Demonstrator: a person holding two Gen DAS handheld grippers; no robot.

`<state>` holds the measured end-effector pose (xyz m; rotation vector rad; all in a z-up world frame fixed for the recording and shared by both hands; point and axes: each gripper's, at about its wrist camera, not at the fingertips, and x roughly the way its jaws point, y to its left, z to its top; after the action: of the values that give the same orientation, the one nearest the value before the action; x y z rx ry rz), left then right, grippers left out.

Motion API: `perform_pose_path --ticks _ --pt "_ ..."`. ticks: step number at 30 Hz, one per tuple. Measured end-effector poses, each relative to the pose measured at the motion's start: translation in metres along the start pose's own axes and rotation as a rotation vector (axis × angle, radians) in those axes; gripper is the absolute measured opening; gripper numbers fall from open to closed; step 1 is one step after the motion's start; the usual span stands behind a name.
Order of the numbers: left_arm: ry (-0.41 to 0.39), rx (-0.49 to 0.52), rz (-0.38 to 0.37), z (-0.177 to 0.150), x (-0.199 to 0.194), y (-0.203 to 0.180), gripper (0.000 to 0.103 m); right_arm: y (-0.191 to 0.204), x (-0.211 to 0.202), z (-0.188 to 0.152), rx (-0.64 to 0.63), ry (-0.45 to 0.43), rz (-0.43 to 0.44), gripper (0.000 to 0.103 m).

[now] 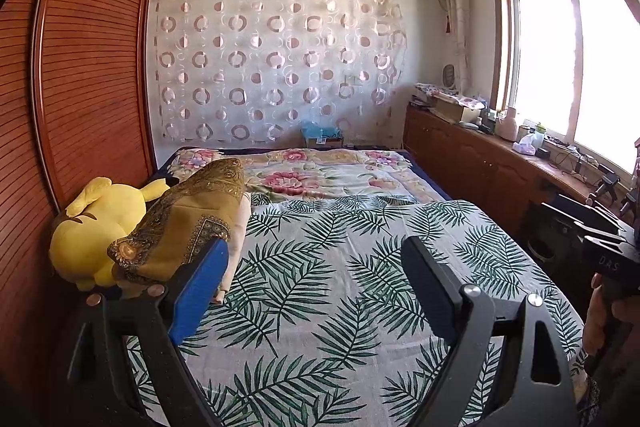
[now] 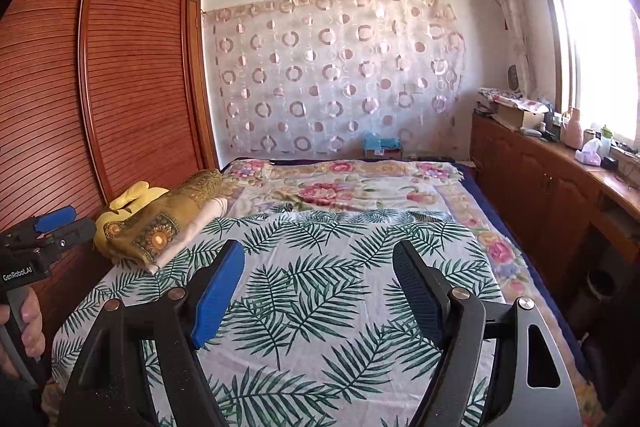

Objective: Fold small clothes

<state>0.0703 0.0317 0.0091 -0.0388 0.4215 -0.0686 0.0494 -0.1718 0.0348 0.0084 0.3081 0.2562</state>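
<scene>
Both tools released: left tool, right tool | folded clothes probably lengthwise along bed

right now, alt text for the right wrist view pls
An open two-finger right gripper with blue pads hovers empty over a palm-leaf printed bedsheet. At the bed's left edge lie a folded gold patterned cloth and a yellow plush toy, beside a slatted wooden wardrobe.

The yellow plush toy lies mostly hidden behind the folded clothes; windowsill clutter too small to tell.
</scene>
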Motion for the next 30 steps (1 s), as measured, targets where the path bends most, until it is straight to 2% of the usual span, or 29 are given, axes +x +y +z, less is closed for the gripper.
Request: perform_pose_path --ticks 30 --pt "-0.017 -0.002 0.015 0.004 -0.005 0.007 0.089 -0.011 0.000 0.001 0.008 0.001 0.004 0.079"
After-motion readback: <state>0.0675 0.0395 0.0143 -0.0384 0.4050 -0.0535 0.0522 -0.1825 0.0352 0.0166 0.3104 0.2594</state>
